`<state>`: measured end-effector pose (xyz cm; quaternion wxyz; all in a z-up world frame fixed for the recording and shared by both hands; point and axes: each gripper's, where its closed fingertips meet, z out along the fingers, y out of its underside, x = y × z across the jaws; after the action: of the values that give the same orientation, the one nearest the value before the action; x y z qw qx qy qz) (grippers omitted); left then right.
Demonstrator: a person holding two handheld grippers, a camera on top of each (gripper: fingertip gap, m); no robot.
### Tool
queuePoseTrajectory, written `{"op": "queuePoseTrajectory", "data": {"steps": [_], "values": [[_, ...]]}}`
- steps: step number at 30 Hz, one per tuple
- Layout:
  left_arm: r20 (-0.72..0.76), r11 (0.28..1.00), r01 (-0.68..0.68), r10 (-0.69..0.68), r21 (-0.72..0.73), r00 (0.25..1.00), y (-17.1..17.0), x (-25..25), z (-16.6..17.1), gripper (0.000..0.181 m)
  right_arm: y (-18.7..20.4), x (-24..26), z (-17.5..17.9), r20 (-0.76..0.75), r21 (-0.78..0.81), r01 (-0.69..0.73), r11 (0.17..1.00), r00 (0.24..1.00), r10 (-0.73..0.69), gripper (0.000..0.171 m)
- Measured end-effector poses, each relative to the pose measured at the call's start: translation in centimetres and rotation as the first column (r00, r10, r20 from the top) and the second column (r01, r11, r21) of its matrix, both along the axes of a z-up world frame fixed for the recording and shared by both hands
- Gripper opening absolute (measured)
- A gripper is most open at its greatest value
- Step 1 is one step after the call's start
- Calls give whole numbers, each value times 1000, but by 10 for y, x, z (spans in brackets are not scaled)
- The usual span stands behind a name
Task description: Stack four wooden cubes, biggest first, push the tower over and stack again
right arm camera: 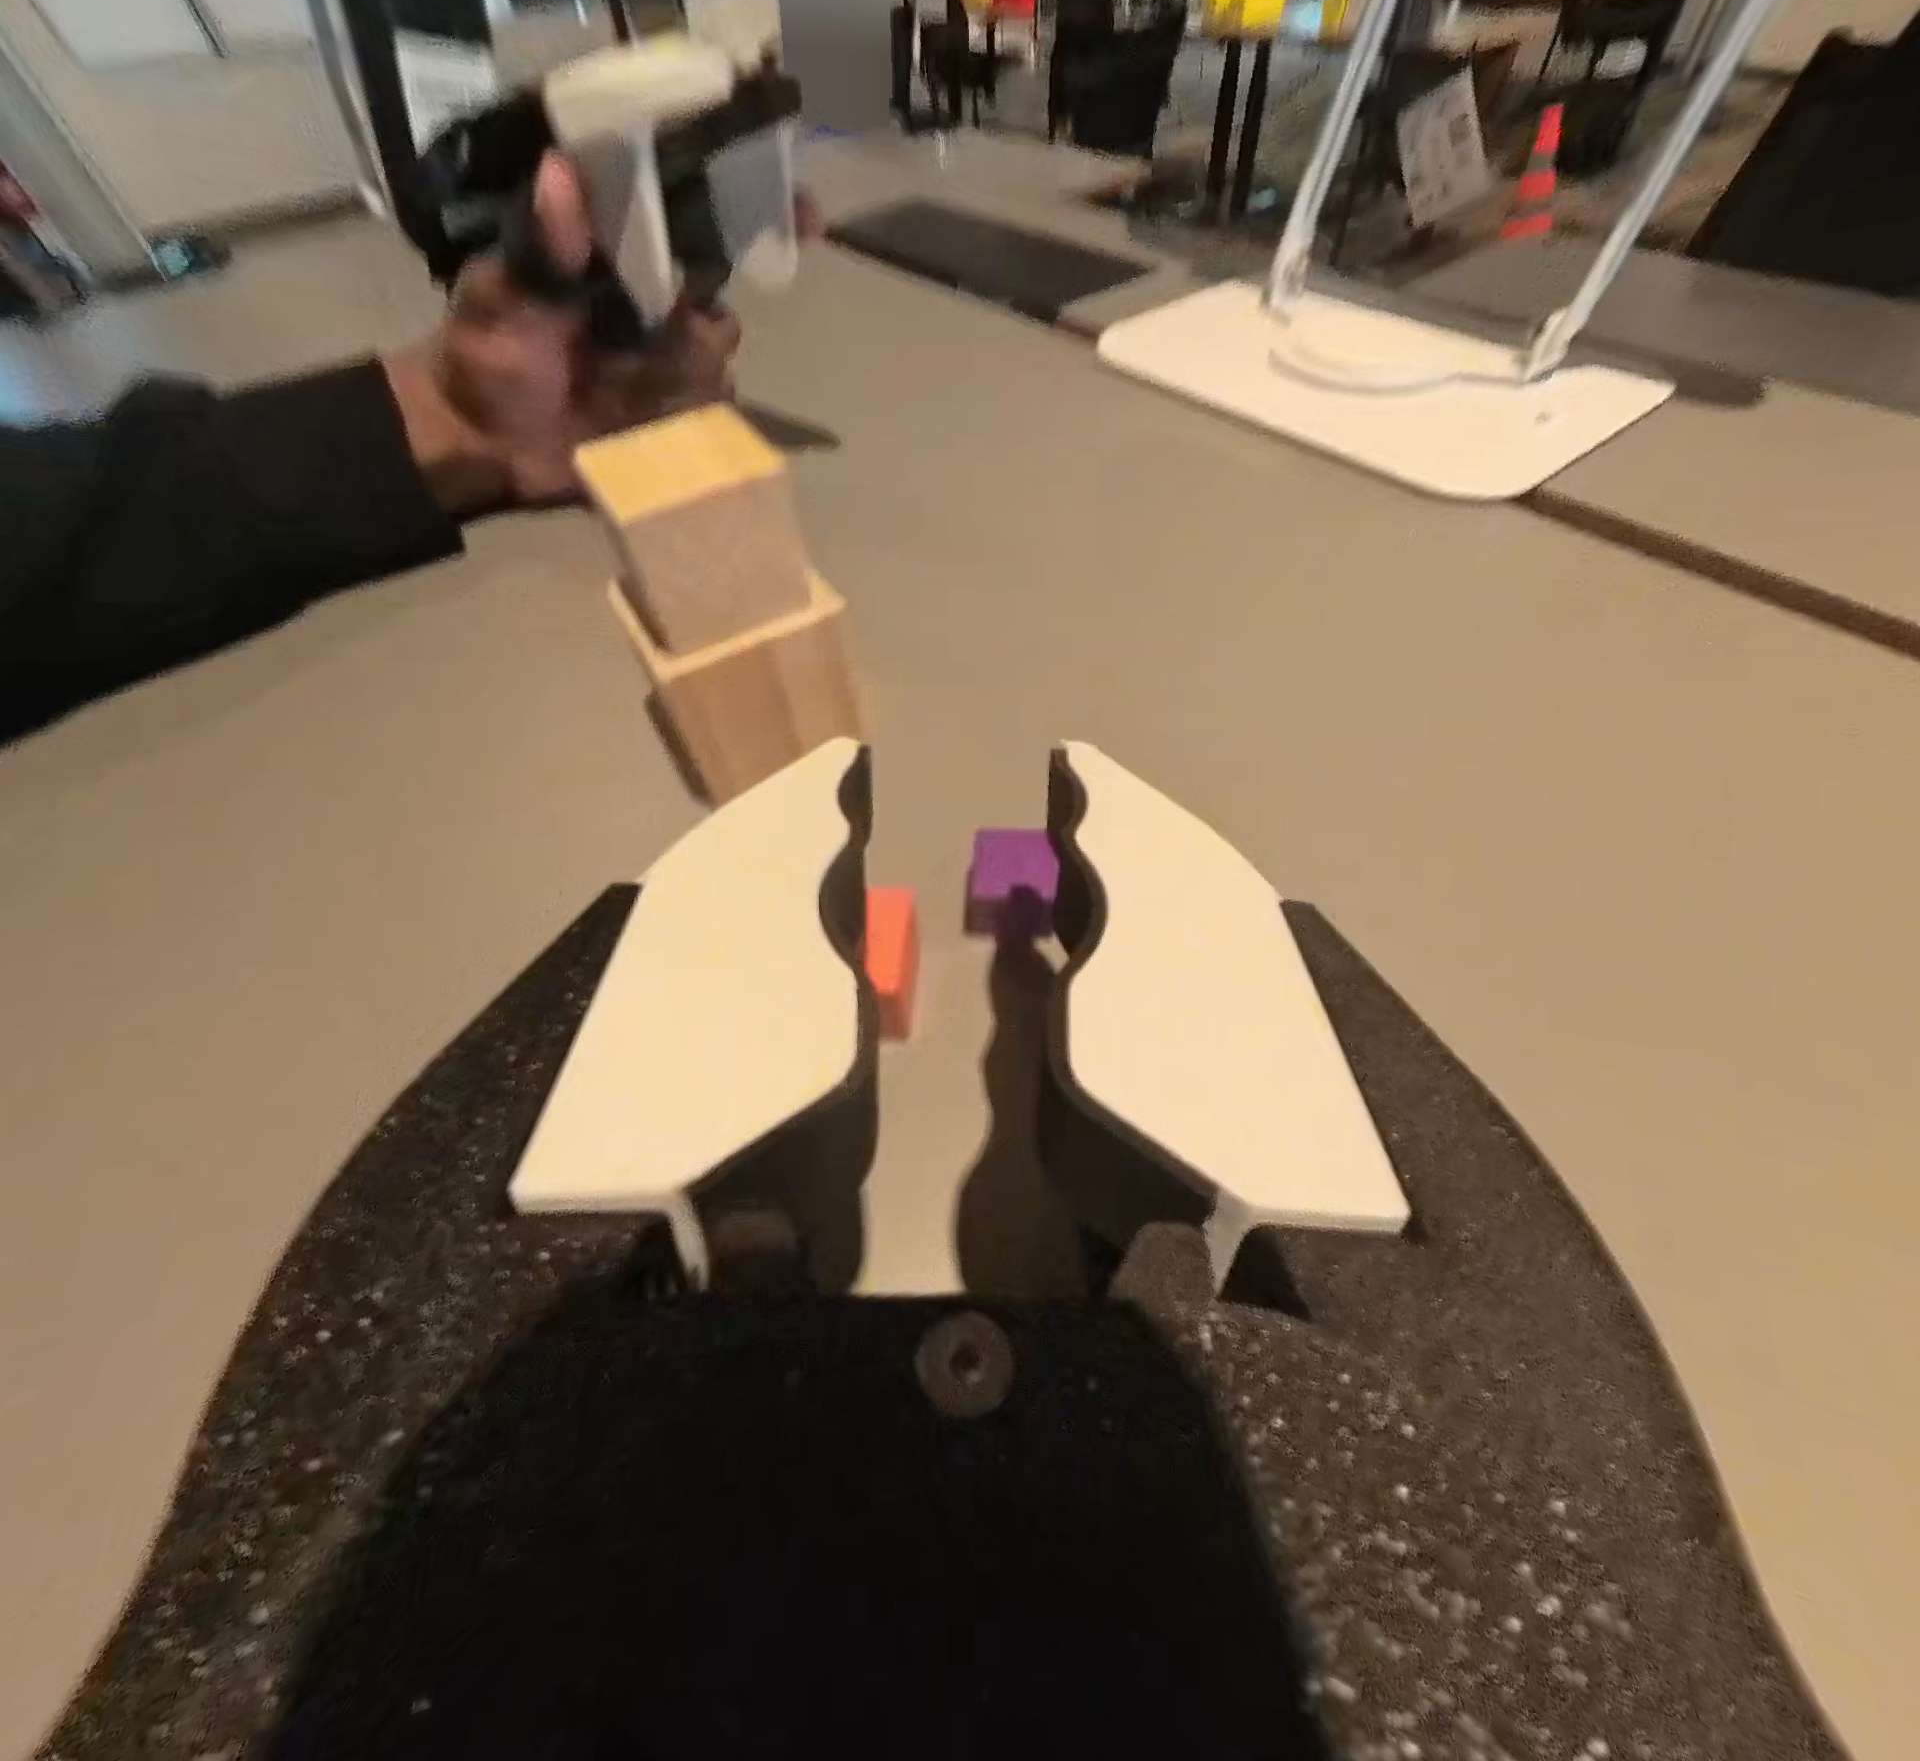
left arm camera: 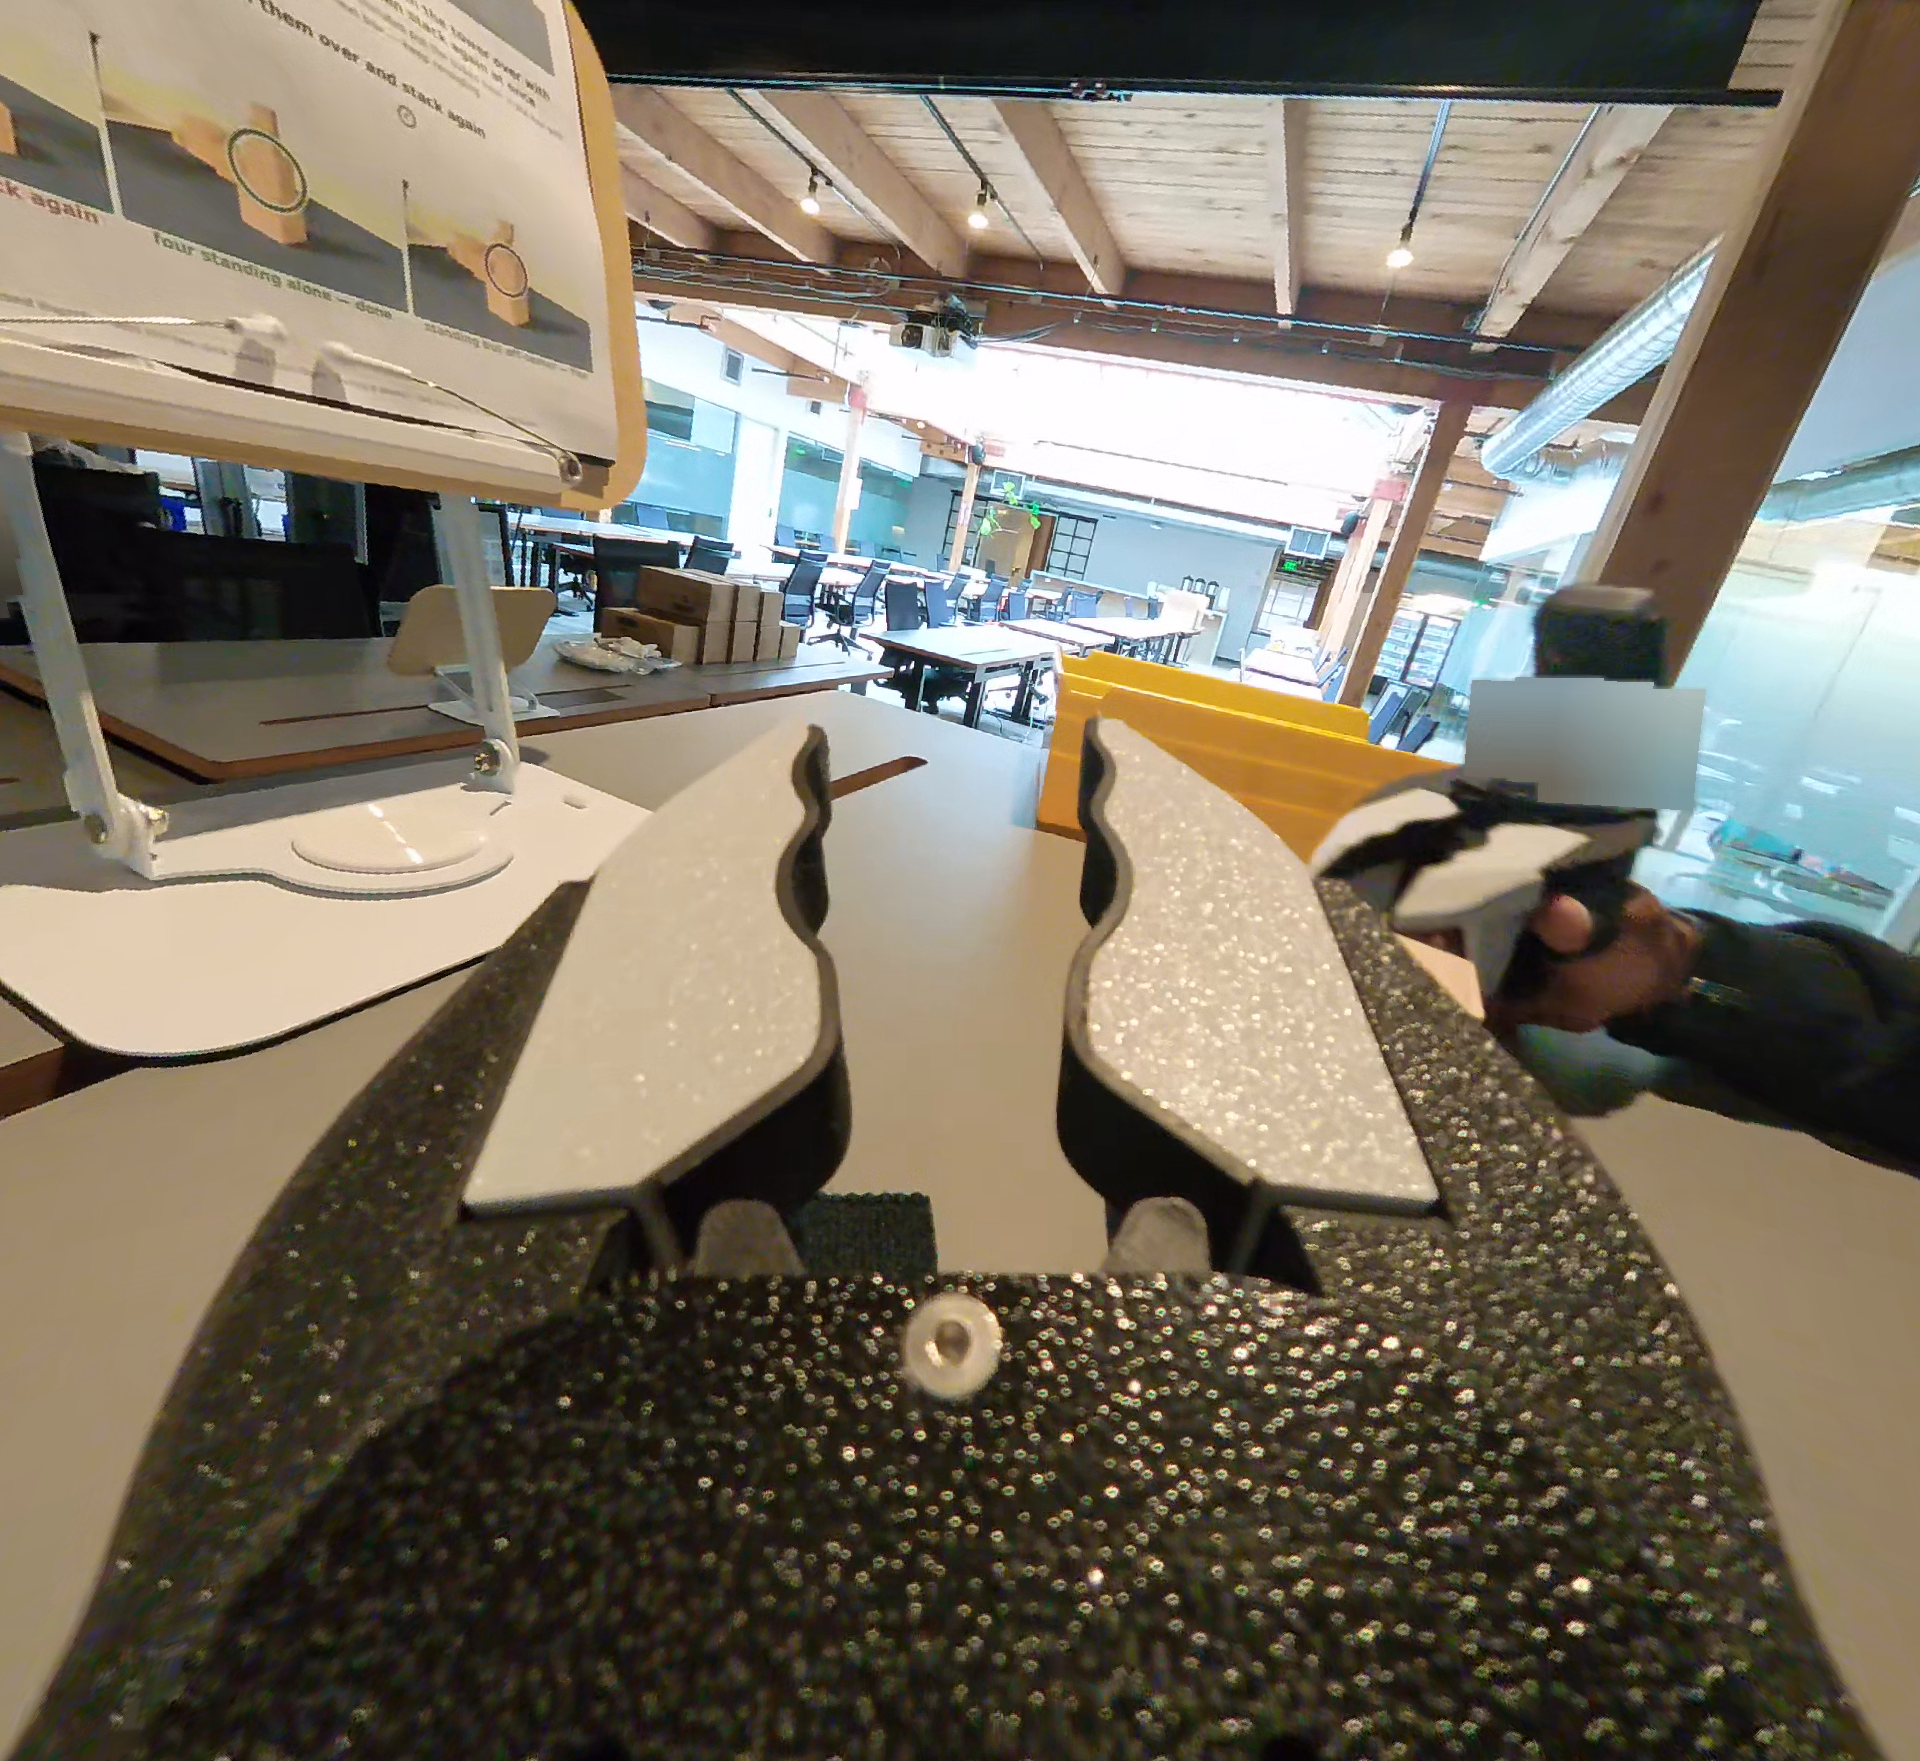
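Hovering open-fingered over the counter [right arm camera: 1351, 776], right gripper [right arm camera: 958, 761] faced orange cube [right arm camera: 894, 958] and purple cube [right arm camera: 1010, 875] beside the two-cube stack [right arm camera: 727, 610]; left gripper [left arm camera: 951, 745] open, empty; should straddle orange squarely first.

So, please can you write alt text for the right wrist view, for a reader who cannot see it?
The open right claw hangs over a grey table, above a small orange cube and a small purple cube. Behind them, two plain wooden cubes stand stacked, the smaller on the bigger. Farther left, a hand holds the left claw, blurred.
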<state>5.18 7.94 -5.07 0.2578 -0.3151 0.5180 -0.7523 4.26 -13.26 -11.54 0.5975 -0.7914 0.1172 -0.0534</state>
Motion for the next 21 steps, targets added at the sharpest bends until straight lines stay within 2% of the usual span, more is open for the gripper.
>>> {"op": "queuePoseTrajectory", "data": {"steps": [3, 7, 14, 21], "values": [[-19, 1000, 0, -1, -10, 1000, 1, 3, -1, 45, -9, -16, -9, 53, -87, 60, 994, 997, -56, 34], [-22, 1000, 0, 0, -7, 1000, 1, 4, -2, 45, -9, -31, -15, -1, -120, 57, 991, 998, -58, 35], [-16, 1000, 11, -11, -7, 1000, 0, 3, -1, 41, -5, -32, -34, -79, -240, 38, 970, 995, -58, 42], [-6, 1000, 15, -15, -8, 1000, -1, 1, 0, 37, -3, -30, -51, -70, -356, 51, 933, 994, -81, 44]]}}
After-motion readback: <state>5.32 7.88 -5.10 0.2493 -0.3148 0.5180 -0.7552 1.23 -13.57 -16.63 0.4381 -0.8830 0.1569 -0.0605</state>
